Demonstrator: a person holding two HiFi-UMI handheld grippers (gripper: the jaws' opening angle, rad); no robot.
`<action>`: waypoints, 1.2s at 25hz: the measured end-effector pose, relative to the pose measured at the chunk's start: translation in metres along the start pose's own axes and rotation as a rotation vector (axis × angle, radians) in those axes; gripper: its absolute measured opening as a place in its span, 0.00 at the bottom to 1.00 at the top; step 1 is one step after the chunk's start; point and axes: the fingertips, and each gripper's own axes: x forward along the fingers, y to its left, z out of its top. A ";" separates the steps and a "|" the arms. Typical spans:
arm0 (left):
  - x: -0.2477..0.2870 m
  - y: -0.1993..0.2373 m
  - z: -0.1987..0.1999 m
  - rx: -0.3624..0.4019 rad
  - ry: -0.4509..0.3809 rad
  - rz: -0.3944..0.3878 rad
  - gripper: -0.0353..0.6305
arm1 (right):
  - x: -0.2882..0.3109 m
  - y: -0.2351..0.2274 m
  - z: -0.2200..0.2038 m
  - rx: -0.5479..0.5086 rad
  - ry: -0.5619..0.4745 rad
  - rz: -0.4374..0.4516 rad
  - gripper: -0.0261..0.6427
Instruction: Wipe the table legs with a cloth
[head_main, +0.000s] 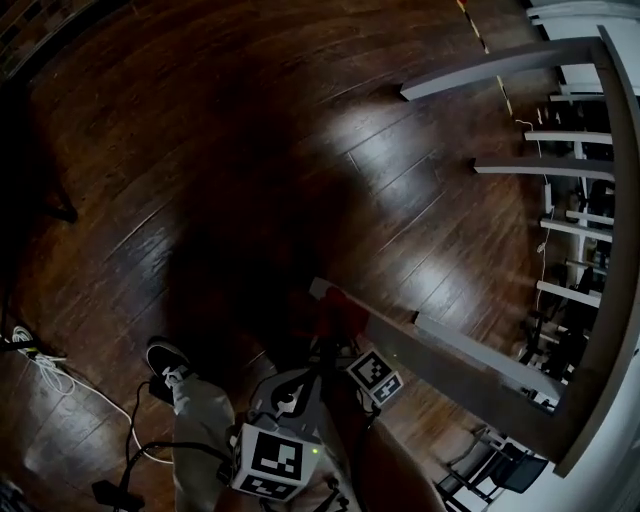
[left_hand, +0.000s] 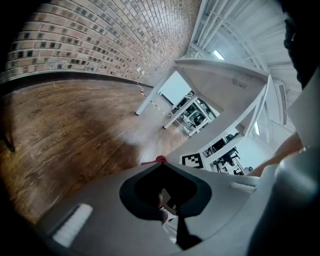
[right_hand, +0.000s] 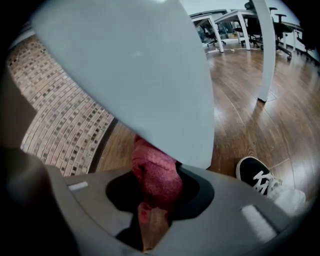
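Observation:
The grey table (head_main: 600, 300) is seen from low down, and its near leg (head_main: 450, 365) slants across the lower right of the head view. My right gripper (head_main: 335, 322) is shut on a red cloth (head_main: 335, 303) at that leg's upper end. The right gripper view shows the cloth (right_hand: 156, 175) bunched between the jaws of the right gripper (right_hand: 160, 172) and pressed against the pale leg (right_hand: 140, 75). My left gripper (head_main: 295, 388) hangs just below and left of it, jaws shut with nothing in them. From the left gripper (left_hand: 160, 164), a tip of the cloth (left_hand: 160, 159) shows beyond.
A person's black shoe (head_main: 165, 358) and trouser leg stand on the dark wood floor beside the grippers; the shoe (right_hand: 260, 180) also appears in the right gripper view. White cables (head_main: 50, 375) lie at the lower left. Other desks and chairs (head_main: 570, 250) crowd the right; a brick wall (left_hand: 100, 35) is behind.

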 end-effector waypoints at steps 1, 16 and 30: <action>0.002 0.004 0.002 -0.012 -0.007 0.002 0.05 | 0.006 -0.005 -0.004 -0.009 0.005 -0.003 0.19; 0.011 0.058 -0.023 0.096 0.222 0.073 0.05 | 0.083 -0.056 -0.028 -0.002 -0.035 -0.070 0.19; 0.012 0.094 -0.039 0.174 0.398 0.070 0.05 | 0.138 -0.095 -0.066 0.031 -0.020 -0.120 0.19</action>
